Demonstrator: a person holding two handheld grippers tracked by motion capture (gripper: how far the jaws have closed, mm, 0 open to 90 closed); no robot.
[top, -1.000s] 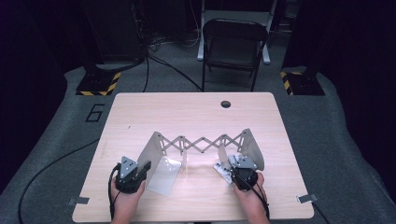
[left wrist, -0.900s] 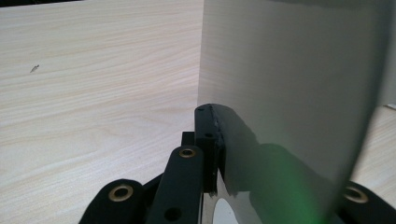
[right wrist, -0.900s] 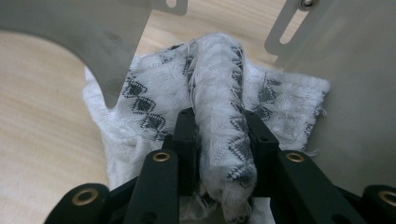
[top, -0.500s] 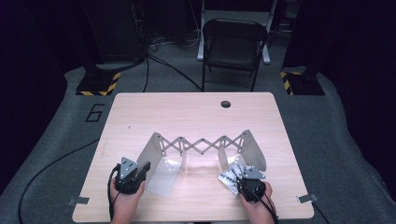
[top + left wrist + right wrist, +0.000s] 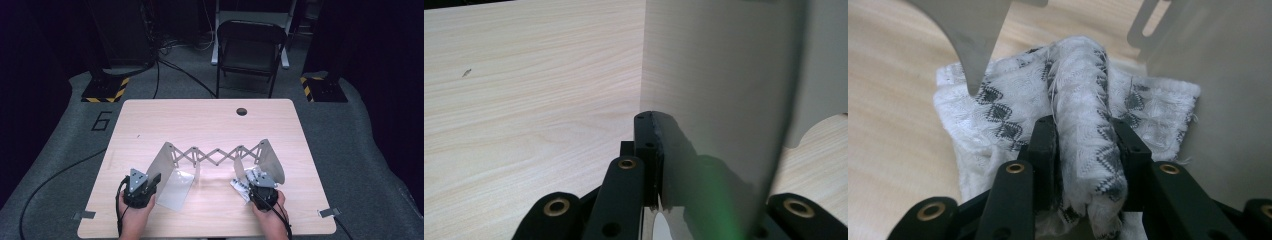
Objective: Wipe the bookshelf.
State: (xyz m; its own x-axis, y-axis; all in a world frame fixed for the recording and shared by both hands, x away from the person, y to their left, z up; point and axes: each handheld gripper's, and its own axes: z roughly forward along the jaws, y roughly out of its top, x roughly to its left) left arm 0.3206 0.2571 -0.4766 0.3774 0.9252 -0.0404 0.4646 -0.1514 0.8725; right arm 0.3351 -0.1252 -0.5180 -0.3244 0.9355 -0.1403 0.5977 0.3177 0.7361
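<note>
The desk (image 5: 210,125) is a pale wooden top with a round hole (image 5: 242,111) near its far edge. Toward the near edge stands a rack (image 5: 215,155): two grey metal end plates joined by a zigzag scissor link (image 5: 215,152) that runs across the desk, parallel to the near edge. The left plate (image 5: 167,172) leans up from a flat foot lying on the wood; the right plate (image 5: 270,160) has a rounded top and stands closer to the right edge.

The space between the two plates holds one thing, a folded white cloth (image 5: 243,182) with a dark zigzag pattern. It lies on the desk just inside the right plate, near the near edge, and in the right gripper view its far corner touches that plate's wall (image 5: 1218,100).

The left gripper (image 5: 141,186) sits by the near-left part of the desk, its jaws clamped tight on the edge of the left plate (image 5: 724,100); one black pad (image 5: 646,150) lies flat against the metal.

The right gripper (image 5: 260,186) is at the cloth (image 5: 1083,130). Its jaws have just been opening a little, yet they stand at a middling width with a raised fold of cloth between them, both pads (image 5: 1045,145) pressing its sides.
</note>
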